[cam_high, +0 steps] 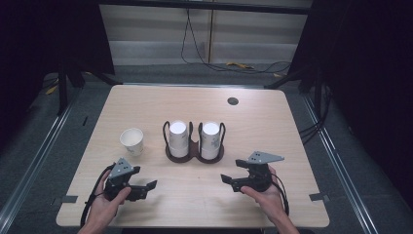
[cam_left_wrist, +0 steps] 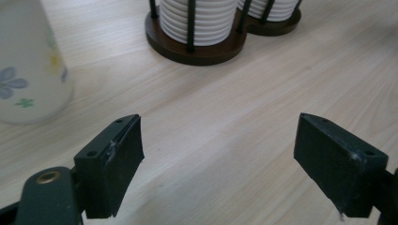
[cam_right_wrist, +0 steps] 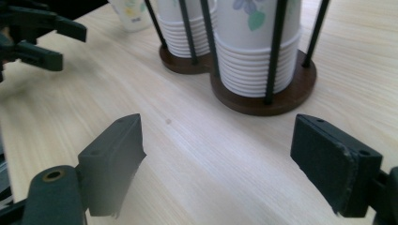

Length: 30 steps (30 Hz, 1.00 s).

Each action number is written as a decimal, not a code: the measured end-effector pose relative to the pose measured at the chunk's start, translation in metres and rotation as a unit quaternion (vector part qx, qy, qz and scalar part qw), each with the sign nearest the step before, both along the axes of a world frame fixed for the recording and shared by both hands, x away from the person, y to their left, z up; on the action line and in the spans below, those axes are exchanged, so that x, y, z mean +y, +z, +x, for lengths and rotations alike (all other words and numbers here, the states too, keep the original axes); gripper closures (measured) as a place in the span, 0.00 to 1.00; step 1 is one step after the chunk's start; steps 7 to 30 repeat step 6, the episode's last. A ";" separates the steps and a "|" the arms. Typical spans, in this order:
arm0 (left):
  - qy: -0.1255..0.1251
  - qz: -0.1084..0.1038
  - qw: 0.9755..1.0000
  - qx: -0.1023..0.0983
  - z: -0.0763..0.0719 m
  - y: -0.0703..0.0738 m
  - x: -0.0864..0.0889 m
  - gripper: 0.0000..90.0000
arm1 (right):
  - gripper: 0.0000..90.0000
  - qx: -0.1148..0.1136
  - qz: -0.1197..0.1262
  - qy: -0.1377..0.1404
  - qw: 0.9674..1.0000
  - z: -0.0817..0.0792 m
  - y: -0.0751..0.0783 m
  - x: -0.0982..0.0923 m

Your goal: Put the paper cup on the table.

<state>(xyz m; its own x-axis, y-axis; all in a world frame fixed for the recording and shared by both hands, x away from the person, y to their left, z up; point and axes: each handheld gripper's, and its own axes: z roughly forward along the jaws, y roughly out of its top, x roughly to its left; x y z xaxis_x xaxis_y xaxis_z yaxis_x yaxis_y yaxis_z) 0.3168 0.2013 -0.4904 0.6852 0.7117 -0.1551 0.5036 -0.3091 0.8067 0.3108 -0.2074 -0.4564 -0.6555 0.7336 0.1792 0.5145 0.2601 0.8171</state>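
Observation:
A dark wooden cup holder [cam_high: 195,157] with black wire posts stands mid-table and carries two stacks of upside-down white paper cups [cam_high: 178,136]. A single floral paper cup [cam_high: 132,141] stands upright to its left. My left gripper [cam_high: 148,189] is near the front left edge, below that cup, open with nothing between its jaws. In the left gripper view the gripper [cam_left_wrist: 218,136] frames bare wood, with the cup [cam_left_wrist: 28,70] at the left and the holder [cam_left_wrist: 202,49] ahead. My right gripper [cam_high: 230,171] is open and empty at the front right; the right gripper view [cam_right_wrist: 216,136] faces the stacks [cam_right_wrist: 258,51].
The light wooden table [cam_high: 272,122] has a round cable hole [cam_high: 233,101] at the back right. The right gripper view catches the left gripper [cam_right_wrist: 72,46] at its upper left and the single cup [cam_right_wrist: 129,14] beyond. Cables lie on the floor behind the table.

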 end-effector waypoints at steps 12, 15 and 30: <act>0.010 -0.009 1.000 0.022 0.003 -0.007 0.004 0.18 | 0.18 0.009 -0.015 -0.029 0.999 -0.004 -0.009 -0.001; 0.010 -0.009 1.000 0.022 0.003 -0.007 0.004 0.18 | 0.18 0.009 -0.015 -0.029 0.999 -0.004 -0.009 -0.001; 0.010 -0.009 1.000 0.022 0.003 -0.007 0.004 0.18 | 0.18 0.009 -0.015 -0.029 0.999 -0.004 -0.009 -0.001</act>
